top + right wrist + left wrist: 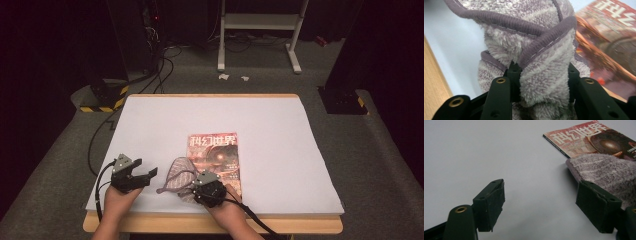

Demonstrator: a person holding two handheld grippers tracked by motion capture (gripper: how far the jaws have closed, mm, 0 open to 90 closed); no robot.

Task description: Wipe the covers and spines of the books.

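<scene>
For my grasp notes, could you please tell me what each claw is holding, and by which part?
Right claw grips the fluffy grey-purple cloth by a bunched fold; left claw is open, holding nothing.

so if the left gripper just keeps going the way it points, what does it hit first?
Probably the towel: it lies just ahead, off its right jaw. Dead centre looks like bare table, so the left gripper may only graze it.

Left gripper [145, 176] rests low with fingers spread; right gripper [192, 186] has fingers clamped together.

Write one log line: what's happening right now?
right gripper: shut on fuzzy cloth | cloth: partly over magazine | left gripper: open, nothing between fingers
</scene>
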